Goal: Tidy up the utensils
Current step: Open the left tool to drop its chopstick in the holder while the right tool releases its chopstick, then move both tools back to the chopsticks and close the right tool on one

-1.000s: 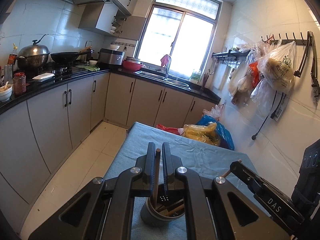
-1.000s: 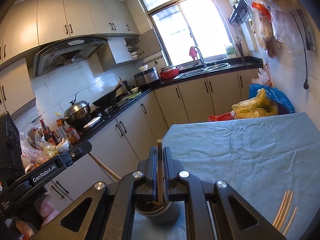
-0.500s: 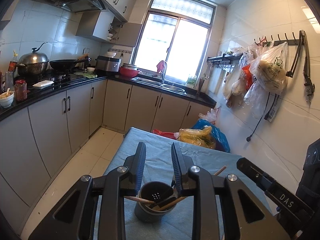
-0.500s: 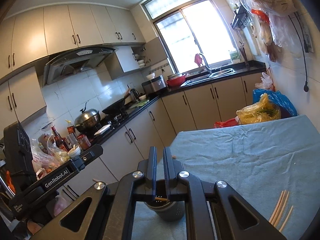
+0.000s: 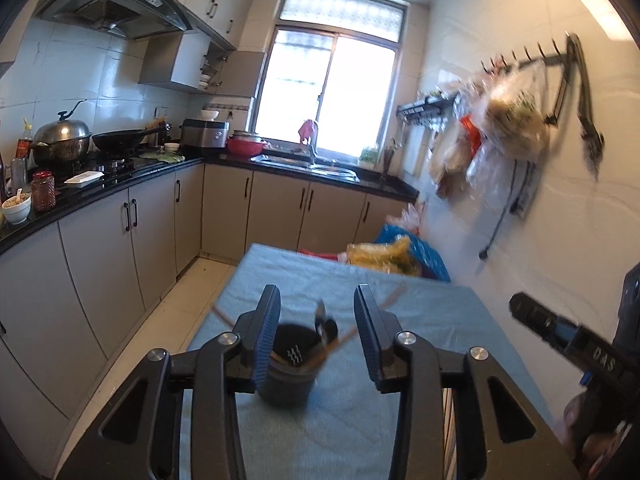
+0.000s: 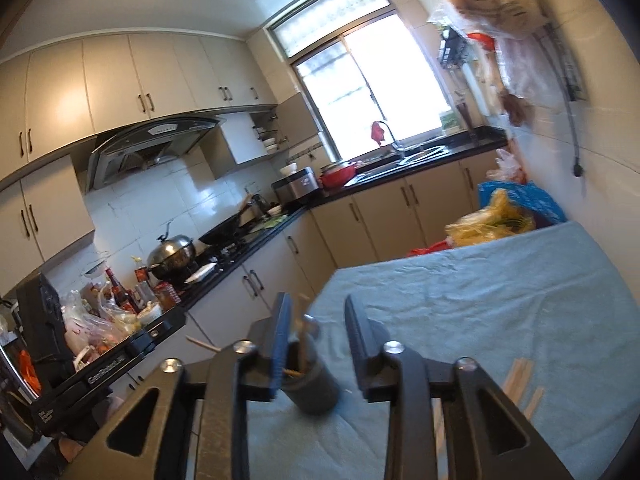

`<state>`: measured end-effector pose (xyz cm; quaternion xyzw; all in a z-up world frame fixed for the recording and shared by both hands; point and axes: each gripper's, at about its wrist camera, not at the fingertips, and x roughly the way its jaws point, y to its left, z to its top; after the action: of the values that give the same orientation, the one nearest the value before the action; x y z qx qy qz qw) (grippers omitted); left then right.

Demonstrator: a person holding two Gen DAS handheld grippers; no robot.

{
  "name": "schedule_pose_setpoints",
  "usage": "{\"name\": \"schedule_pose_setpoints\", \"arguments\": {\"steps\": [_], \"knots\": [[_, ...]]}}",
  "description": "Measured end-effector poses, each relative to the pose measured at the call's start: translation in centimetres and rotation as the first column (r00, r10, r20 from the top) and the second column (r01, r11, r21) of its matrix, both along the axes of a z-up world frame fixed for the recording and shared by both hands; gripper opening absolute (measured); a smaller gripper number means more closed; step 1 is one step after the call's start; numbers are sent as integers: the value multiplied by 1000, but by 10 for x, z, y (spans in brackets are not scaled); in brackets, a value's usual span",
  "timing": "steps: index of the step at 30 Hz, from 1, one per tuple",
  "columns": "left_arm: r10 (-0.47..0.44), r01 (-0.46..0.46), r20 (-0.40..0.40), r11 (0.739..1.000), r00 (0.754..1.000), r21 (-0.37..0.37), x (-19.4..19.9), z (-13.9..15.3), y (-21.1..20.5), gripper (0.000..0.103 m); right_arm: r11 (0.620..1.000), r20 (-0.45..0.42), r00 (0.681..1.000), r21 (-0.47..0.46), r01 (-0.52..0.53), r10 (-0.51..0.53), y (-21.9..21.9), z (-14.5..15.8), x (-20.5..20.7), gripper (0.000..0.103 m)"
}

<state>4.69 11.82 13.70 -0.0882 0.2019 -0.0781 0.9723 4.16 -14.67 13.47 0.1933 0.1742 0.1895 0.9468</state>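
Both grippers empty above the holder.

The left gripper [image 5: 316, 336] and right gripper [image 6: 314, 340] hung with jaws apart, gripping nothing. The holder [image 5: 286, 372] stood on the cloth [image 5: 420, 320], utensils leaning inside; loose chopsticks [image 6: 520, 380] lay near the right edge. These looked light, stiff and smooth, best pinched mid-shaft.

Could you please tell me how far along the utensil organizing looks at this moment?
Several utensils already stand in the dark holder. Nothing is in hand: the left gripper and right gripper are both open and empty. A few chopsticks are left lying on the blue cloth.
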Motion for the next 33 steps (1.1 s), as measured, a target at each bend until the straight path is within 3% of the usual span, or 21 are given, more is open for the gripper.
{"name": "schedule_pose_setpoints", "arguments": {"steps": [7, 11, 14, 21, 27, 33], "knots": [[-94, 106, -143, 991, 985, 79, -19, -76, -50, 37, 994, -114, 987, -43, 104, -109, -51, -58, -27, 32], [-144, 167, -263, 984, 954, 68, -16, -124, -74, 37, 983, -191, 964, -61, 175, -184, -81, -91, -34, 32], [-136, 173, -310, 980, 941, 94, -10, -149, -88, 37, 972, -254, 939, -54, 228, -234, -103, -117, -37, 32], [-90, 147, -303, 975, 949, 169, -9, -170, -101, 38, 961, -324, 906, -45, 274, -274, -129, -141, -37, 32], [-110, 165, -342, 977, 933, 135, -2, -173, -96, 39, 965, -372, 893, -30, 260, -252, -130, -148, -28, 32], [-117, 178, -344, 972, 932, 153, -2, -175, -97, 39, 968, -435, 869, -32, 249, -238, -124, -158, -16, 32]]}}
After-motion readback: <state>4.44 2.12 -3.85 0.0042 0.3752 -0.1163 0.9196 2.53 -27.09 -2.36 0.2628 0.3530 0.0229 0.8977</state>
